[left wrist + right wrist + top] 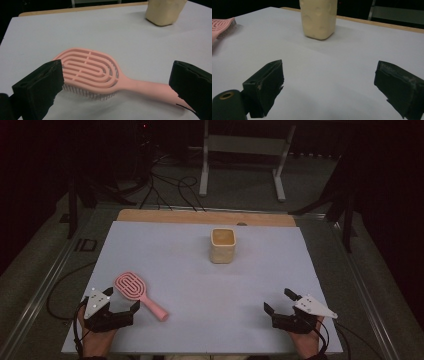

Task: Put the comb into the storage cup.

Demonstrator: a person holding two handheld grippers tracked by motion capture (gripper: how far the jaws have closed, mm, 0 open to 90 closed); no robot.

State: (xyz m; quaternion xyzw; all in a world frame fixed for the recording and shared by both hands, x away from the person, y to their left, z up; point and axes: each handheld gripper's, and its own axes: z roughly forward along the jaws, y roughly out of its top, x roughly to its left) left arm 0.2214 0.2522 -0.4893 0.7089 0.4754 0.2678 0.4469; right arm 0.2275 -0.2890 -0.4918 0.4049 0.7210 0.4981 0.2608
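Note:
A pink hairbrush (136,290) lies bristles down at the front left of the white table cover (200,285). Its handle points toward the front middle. My left gripper (121,299) is open right at the brush. In the left gripper view the oval brush head (90,71) lies just ahead of the left gripper (117,72), between its two wide-apart jaws. A cream square cup (222,245) stands upright at the middle back. At the front right my right gripper (278,300) rests open, holding nothing. In its own view the right gripper (329,68) faces the cup (318,18).
A wooden table edge (200,216) runs along the back of the white cover. Beyond it on the floor are a white metal stand (242,150) and black cables (165,190). Metal rails (45,285) flank the table.

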